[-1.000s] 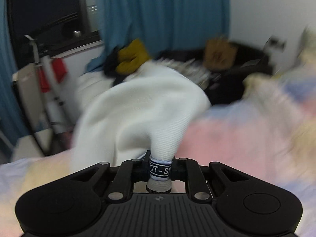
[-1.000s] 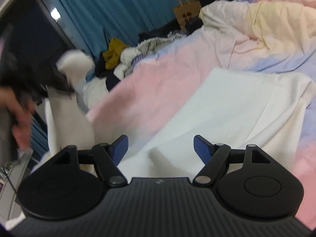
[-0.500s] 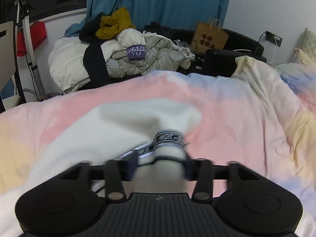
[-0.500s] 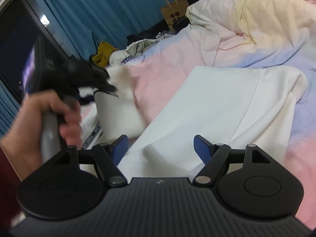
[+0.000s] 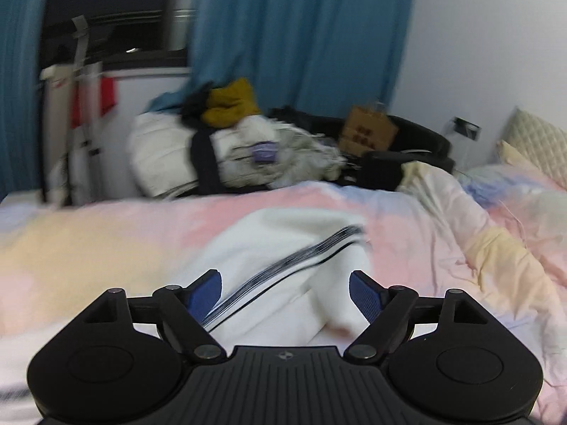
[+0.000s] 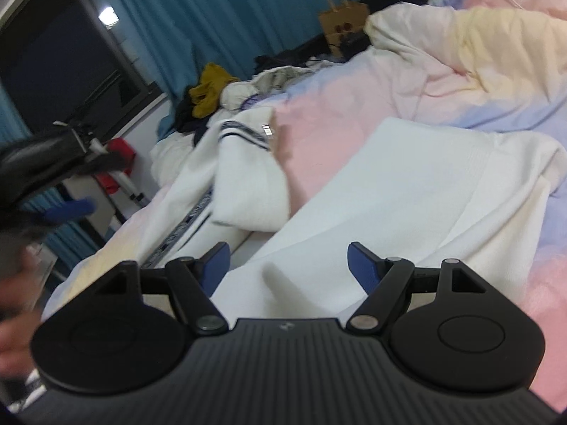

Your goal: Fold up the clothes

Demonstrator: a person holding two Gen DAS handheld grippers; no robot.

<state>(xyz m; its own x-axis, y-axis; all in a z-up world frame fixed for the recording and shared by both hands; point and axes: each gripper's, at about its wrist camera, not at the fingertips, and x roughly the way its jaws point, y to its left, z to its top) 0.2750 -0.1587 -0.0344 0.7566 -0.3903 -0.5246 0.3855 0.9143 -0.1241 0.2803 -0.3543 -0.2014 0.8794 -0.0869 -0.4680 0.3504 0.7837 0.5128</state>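
The white garment [image 6: 407, 191] lies spread on the pastel duvet [image 6: 354, 106], its sleeve [image 5: 283, 248] with a dark stripe folded across. The left gripper [image 5: 285, 292] hangs just above the sleeve, jaws apart, holding nothing. The right gripper [image 6: 288, 264] hovers spread wide over the garment's body.

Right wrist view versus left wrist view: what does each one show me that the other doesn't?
Only the right wrist view shows the folded white body panel and the left gripper itself, blurred at the frame's left edge. Only the left wrist view shows the wall socket and quilted pillow. Both show the striped sleeve, pastel duvet, clothes pile and paper bag.
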